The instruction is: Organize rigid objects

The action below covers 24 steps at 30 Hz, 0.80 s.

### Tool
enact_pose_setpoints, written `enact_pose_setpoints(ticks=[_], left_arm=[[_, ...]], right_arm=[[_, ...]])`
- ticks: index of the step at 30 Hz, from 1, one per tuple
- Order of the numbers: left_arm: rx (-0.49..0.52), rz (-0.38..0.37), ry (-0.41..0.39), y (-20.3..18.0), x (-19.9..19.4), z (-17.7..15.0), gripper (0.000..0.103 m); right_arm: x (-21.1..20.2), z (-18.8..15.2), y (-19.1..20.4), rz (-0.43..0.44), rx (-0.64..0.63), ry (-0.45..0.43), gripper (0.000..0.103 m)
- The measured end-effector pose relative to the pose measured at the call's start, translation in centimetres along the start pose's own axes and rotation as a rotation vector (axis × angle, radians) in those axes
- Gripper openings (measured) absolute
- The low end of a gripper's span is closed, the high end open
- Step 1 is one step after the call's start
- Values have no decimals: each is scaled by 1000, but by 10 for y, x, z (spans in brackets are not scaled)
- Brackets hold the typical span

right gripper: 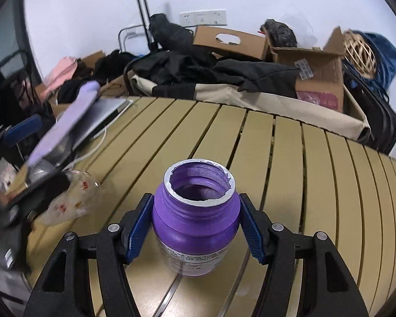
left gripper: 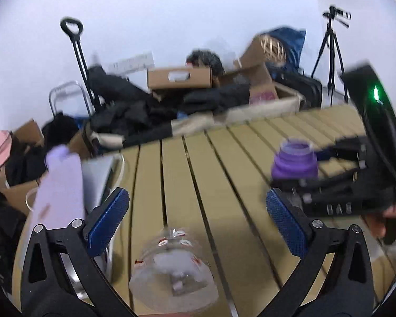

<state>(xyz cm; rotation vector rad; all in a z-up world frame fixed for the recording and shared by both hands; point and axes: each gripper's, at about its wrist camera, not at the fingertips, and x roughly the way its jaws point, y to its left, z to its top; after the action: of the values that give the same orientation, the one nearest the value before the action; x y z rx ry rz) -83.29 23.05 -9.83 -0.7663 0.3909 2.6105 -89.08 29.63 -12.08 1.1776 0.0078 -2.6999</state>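
A purple open-topped jar (right gripper: 195, 224) stands upright on the slatted tan table (right gripper: 316, 185). My right gripper (right gripper: 195, 227) is closed around its shoulder, blue pads against both sides. The jar also shows in the left wrist view (left gripper: 295, 162), held by the right gripper's black frame. My left gripper (left gripper: 198, 222) is open wide, blue pads far apart. A clear glass jar with red marks (left gripper: 173, 269) lies on its side between and below its fingers; it also shows in the right wrist view (right gripper: 71, 198). Whether the left pads touch it I cannot tell.
A lilac flat object (left gripper: 59, 190) leans over a silver laptop (right gripper: 103, 116) with a white cable at the table's left. Behind the table stand cardboard boxes (right gripper: 319, 76), black clothes, a trolley handle (left gripper: 74, 42) and a tripod (left gripper: 330, 55).
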Motion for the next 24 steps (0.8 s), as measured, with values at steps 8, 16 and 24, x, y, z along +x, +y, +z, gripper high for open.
enact_pose_setpoints(ticks=[8,16,24], left_arm=[[3,15,54,-11,-12,-16,103],[-109,50,88,-2,-80,-35,103],[-180,67,57,-3,-149,-48,103]], right_arm=[[-38,-4,7,-53,-15,-58,82],[-128,-51,0,-76,37,-83,82],[-178,-92,27,-94,44,-75,82]])
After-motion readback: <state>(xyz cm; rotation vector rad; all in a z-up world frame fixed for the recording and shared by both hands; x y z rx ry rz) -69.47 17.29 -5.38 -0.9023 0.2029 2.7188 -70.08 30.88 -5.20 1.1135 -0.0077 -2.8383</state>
